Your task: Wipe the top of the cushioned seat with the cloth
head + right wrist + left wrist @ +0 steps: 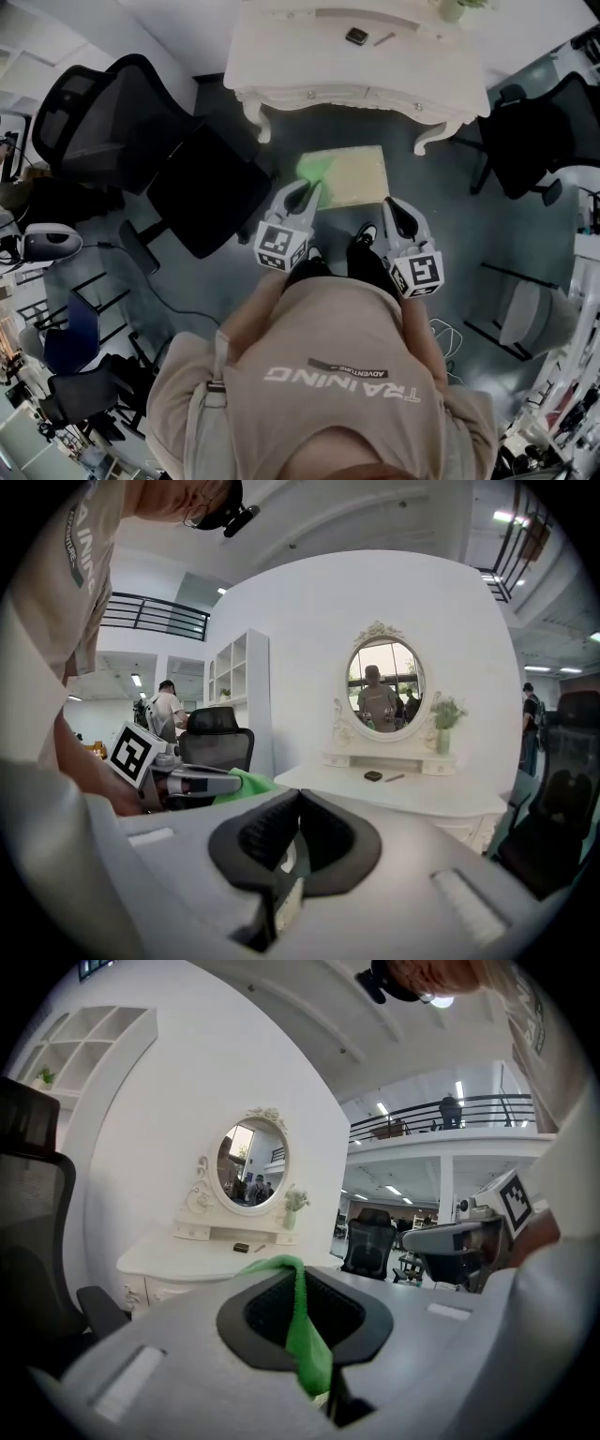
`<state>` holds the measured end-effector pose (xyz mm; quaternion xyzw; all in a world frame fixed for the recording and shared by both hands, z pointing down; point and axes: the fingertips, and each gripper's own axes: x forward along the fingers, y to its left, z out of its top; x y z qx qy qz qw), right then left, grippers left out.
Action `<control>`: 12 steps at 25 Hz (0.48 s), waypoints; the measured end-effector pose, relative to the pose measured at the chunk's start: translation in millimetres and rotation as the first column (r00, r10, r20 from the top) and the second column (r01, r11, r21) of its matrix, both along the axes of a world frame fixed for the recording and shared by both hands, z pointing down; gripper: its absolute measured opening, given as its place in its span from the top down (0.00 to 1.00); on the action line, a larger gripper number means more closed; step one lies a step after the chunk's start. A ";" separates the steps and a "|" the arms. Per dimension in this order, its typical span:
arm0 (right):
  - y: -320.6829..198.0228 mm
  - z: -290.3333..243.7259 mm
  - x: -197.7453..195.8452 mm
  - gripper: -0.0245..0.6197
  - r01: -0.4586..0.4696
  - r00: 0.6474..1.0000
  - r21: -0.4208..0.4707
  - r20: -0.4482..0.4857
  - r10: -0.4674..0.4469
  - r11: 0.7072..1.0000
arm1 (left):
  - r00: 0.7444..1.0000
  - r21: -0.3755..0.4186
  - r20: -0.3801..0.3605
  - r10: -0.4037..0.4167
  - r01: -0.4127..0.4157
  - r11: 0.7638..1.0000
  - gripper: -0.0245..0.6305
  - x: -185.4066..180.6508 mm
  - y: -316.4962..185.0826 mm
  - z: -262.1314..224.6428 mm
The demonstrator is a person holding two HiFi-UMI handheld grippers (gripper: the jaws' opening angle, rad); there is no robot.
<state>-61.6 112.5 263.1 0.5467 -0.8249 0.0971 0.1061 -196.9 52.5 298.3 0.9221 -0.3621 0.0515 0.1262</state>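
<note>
The person stood over a cushioned seat [361,178], a pale yellowish square on the floor just in front of a white dressing table [356,66]. The left gripper [305,194] reached over the seat's near left corner with its jaws closed tight on a green cloth [314,169], which lay bunched over the left part of the cushion top. In the left gripper view the cloth [305,1335] ran as a narrow green strip up between the pinched jaws and over the tips. The right gripper [392,206] hung beside the seat's near right corner, apart from the cloth; its own view showed the jaws [298,799] pressed together with nothing caught between them. On the far side an oval mirror [384,686] stood on the table, and a small dark object [356,37] lay on the tabletop. A black office chair [141,141] sat off to the left of the seat.
</note>
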 end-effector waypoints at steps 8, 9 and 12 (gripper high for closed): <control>-56.6 8.3 53.6 0.95 0.074 0.996 0.018 0.051 -0.075 0.997 | 0.993 0.015 0.062 -0.104 0.103 0.995 0.93 32.9 -31.3 -4.6; -67.0 4.4 60.7 0.96 0.088 0.995 0.028 0.054 -0.089 0.996 | 0.990 0.020 0.068 -0.120 0.119 0.993 0.93 38.8 -36.4 -9.3; -97.9 -5.0 82.9 0.95 0.134 0.989 0.052 0.061 -0.137 0.990 | 0.982 0.047 0.092 -0.164 0.161 0.986 0.93 58.8 -54.4 -23.6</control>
